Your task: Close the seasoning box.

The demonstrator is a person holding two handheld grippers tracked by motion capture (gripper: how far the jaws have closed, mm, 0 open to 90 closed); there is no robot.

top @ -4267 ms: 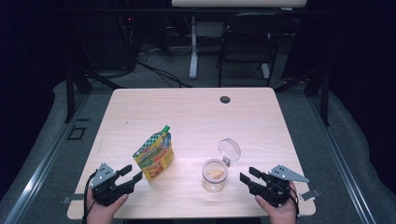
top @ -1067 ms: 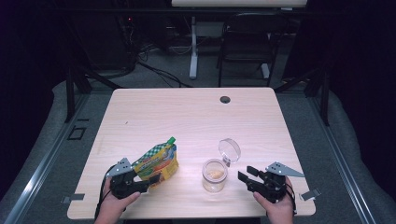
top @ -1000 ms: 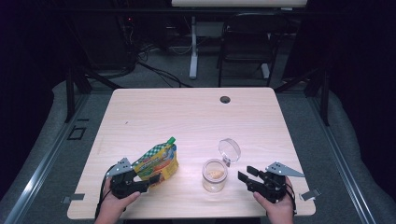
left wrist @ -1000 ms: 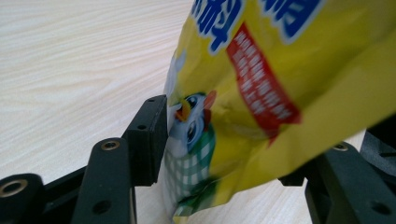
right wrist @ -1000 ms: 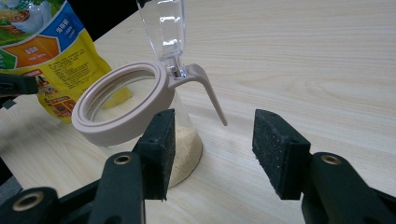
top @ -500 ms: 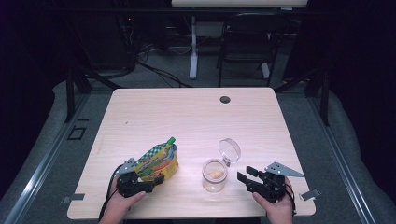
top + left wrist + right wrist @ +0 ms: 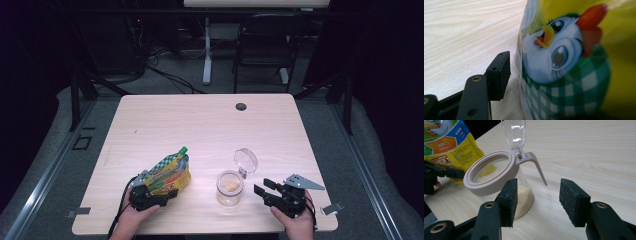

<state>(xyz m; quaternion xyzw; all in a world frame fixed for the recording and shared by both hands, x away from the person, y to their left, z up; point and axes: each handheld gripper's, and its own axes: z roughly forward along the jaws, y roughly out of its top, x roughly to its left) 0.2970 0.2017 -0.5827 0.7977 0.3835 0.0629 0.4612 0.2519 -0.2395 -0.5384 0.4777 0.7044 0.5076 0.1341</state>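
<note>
Pouch (image 7: 170,173) between our left gripper's (image 7: 161,196) jaws, grip unconfirmed.
We should clamp squarely, keeping it upright; our right gripper (image 7: 537,201) waits wide open, empty, beside the jar (image 7: 230,187).

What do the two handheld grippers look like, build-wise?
Both are matte black, two-jaw tools. The left gripper trails a black cable over the table edge. The right gripper carries a grey three-cornered plate on top. Up close, the jaws are flat black arms with brass-coloured pivot pins, ending in rectangular, rough-textured black pads. No sleeves in view.
</note>
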